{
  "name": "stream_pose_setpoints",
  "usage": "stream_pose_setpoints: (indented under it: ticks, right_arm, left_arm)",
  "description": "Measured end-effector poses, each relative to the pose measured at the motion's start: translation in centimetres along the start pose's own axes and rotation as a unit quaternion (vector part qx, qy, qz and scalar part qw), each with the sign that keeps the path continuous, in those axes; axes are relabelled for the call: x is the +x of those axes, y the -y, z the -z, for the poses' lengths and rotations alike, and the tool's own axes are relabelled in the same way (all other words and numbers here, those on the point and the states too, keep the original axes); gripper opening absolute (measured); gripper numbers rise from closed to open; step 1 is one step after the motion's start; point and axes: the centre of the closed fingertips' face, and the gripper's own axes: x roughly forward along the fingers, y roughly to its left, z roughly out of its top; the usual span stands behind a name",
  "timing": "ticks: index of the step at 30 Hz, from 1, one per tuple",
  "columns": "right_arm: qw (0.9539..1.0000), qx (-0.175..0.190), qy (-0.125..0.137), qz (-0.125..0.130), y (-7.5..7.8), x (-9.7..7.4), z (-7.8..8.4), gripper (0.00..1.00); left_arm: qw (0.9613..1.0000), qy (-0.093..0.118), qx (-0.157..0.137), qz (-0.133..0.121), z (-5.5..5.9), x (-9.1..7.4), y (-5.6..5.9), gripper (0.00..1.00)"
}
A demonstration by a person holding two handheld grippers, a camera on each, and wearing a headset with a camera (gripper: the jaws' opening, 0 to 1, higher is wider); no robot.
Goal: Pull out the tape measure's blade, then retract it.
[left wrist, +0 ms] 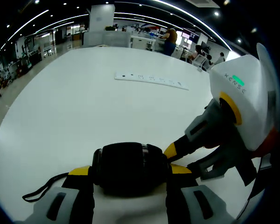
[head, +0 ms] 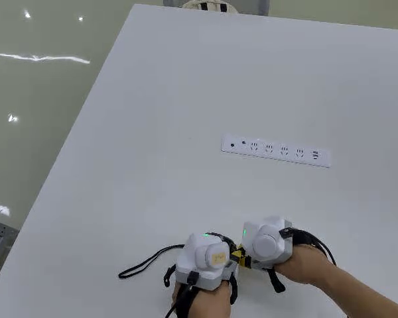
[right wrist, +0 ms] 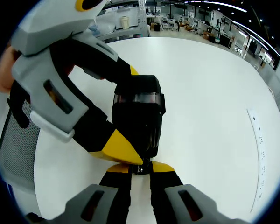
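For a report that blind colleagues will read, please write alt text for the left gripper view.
The left gripper clamps a black tape measure over a white table. The right gripper reaches in from the right, jaw tips at the case's side. A power strip lies farther back.

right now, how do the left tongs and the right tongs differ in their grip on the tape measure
The left tongs are spread wide, clamping the tape measure by its black case; the right tongs are nearly closed, pinching a small tab at its edge, probably the blade tip. The left tongs hold the whole case; the right tongs touch just that end. Both have yellow tips.
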Motion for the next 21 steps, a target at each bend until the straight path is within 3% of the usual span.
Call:
stream_pose_setpoints:
  ticks: [20,21]
  right_arm:
    - [0.9997,-0.023,-0.008,0.0,0.01,0.18,-0.06,0.15]
    - [0.9999,-0.01,-0.004,-0.003,0.06,0.13,-0.03,0.15]
  left_arm:
    - [1.0,0.0,-0.002,-0.001,0.0,-0.03,0.0,0.59]
    - [1.0,0.0,-0.002,-0.002,0.06,0.05,-0.03,0.59]
